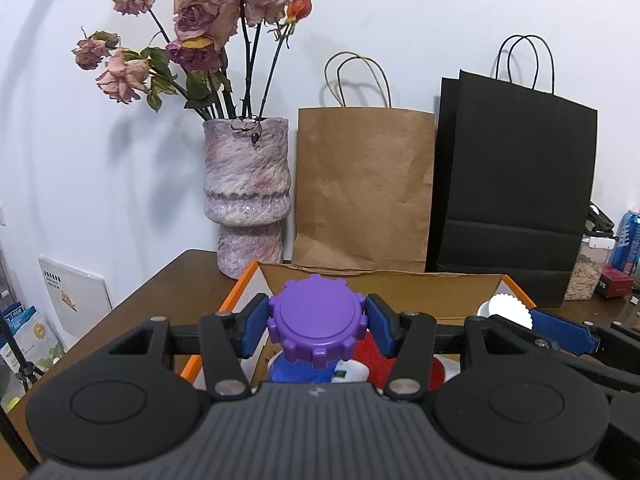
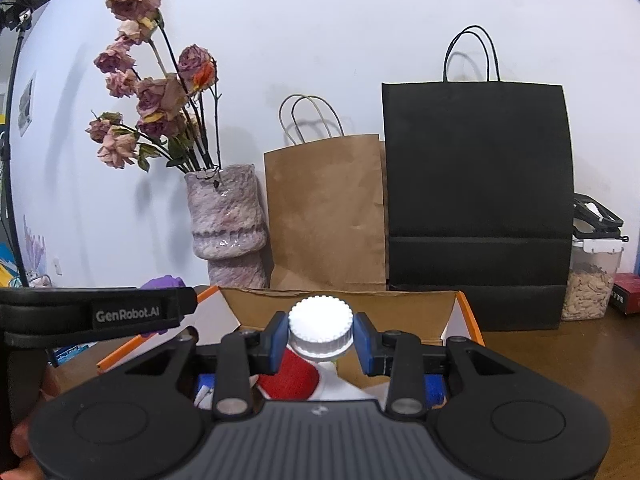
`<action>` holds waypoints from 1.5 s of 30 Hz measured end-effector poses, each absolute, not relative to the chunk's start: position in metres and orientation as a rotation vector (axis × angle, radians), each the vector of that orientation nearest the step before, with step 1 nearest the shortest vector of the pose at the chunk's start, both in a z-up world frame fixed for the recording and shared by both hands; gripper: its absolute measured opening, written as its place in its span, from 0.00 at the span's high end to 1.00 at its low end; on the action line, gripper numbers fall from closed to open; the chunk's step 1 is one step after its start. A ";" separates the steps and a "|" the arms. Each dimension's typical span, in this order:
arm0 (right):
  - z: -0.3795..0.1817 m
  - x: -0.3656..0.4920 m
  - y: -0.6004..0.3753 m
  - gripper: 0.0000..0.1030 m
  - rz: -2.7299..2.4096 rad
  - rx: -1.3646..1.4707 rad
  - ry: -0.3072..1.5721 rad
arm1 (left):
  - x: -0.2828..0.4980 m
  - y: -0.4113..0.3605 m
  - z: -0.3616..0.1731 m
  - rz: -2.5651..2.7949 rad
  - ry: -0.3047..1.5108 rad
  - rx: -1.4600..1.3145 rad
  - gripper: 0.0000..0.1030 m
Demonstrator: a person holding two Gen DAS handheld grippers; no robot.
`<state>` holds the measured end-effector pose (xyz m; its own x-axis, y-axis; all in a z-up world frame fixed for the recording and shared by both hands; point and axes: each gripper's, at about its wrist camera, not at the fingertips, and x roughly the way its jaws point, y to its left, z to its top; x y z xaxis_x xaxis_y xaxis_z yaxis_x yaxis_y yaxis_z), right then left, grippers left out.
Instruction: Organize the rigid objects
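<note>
My left gripper (image 1: 318, 324) is shut on the purple ridged cap of a bottle (image 1: 318, 320) with a blue and white body, held upright over an orange-edged cardboard box (image 1: 240, 292). My right gripper (image 2: 321, 334) is shut on the white ridged cap of a second bottle (image 2: 321, 326) with a red and white body, above the same box (image 2: 466, 312). The right gripper's blue pad (image 1: 560, 330) and the white cap (image 1: 508, 310) show at the right of the left wrist view. The left gripper's black body (image 2: 96, 314) crosses the left of the right wrist view.
Behind the box stand a mottled pink vase (image 1: 246, 196) of dried roses, a brown paper bag (image 1: 364, 188) and a black paper bag (image 1: 516, 184), all against the white wall. A clear jar (image 2: 588, 280), a blue can (image 1: 630, 240) and a red box (image 1: 616, 284) sit on the brown table at right.
</note>
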<state>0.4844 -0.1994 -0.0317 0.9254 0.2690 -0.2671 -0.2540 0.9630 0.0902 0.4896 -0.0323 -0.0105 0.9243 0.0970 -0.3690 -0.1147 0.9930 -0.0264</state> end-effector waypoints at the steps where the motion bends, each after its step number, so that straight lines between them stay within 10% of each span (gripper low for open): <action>1: -0.032 0.488 -0.199 0.67 0.268 0.053 0.282 | 0.493 -0.032 -0.011 0.109 0.378 -0.047 0.47; 19: -0.042 0.541 -0.197 0.66 0.240 0.021 0.339 | 0.549 -0.022 -0.029 0.129 0.418 -0.014 0.47; 22: -0.043 0.543 -0.197 0.66 0.234 0.013 0.355 | 0.552 -0.021 -0.031 0.140 0.430 -0.009 0.15; 28: -0.044 0.541 -0.200 0.04 0.171 -0.008 0.353 | 0.550 -0.014 -0.026 0.155 0.402 -0.013 0.00; 45: -0.024 0.510 -0.206 0.00 0.167 -0.021 0.287 | 0.523 -0.010 -0.011 0.138 0.390 -0.024 0.00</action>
<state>0.5098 -0.2064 -0.0242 0.9455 0.1614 -0.2830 -0.1672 0.9859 0.0035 0.5226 -0.0103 -0.0107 0.9156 0.1296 -0.3805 -0.1390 0.9903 0.0030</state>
